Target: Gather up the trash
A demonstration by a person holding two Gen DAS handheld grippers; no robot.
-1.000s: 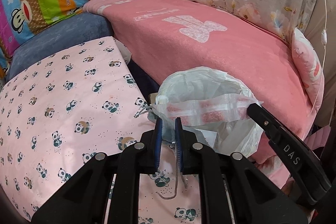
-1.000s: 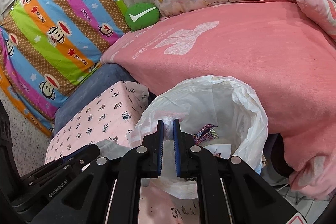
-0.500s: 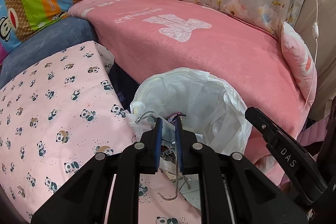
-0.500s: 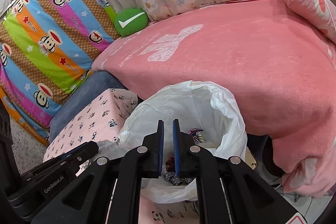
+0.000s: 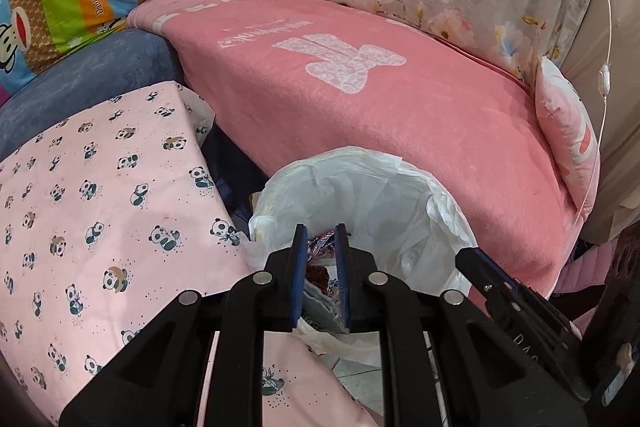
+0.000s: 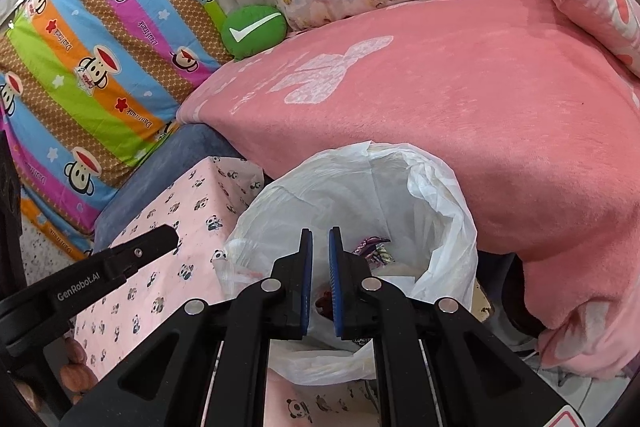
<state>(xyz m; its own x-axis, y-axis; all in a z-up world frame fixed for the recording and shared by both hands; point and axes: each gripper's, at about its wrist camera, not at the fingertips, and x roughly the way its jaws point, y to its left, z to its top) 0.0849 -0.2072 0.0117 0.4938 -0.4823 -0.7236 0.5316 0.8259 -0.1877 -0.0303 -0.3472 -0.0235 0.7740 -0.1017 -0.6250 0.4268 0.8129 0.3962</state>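
1. Between the pink blanket [image 5: 400,131] and the panda-print tabletop [image 5: 100,211] stands the trash bin, lined with a white plastic bag [image 5: 384,195] whose round mouth opens upward toward my cameras.
2. My left gripper [image 5: 321,239] hangs over the near-left rim of that bag, fingers pointing forward and down into the mouth; they sit with a narrow gap between the blue pads and grasp nothing.
3. My right gripper [image 6: 320,243] hangs over the bag [image 6: 360,195] too, likewise slightly parted and holding nothing, its fingers aimed along the same forward line.
4. Down inside the bag lies the collected trash: crumpled foil wrappers [image 6: 374,247] near the middle, with a reddish scrap [image 6: 322,301] just visible between my right pads.
5. From the left wrist view, some wrappers [image 5: 320,239] show between my fingers.
6. A green checkmark cushion [image 6: 254,31] rests at the sofa's back corner, well apart from the bin.
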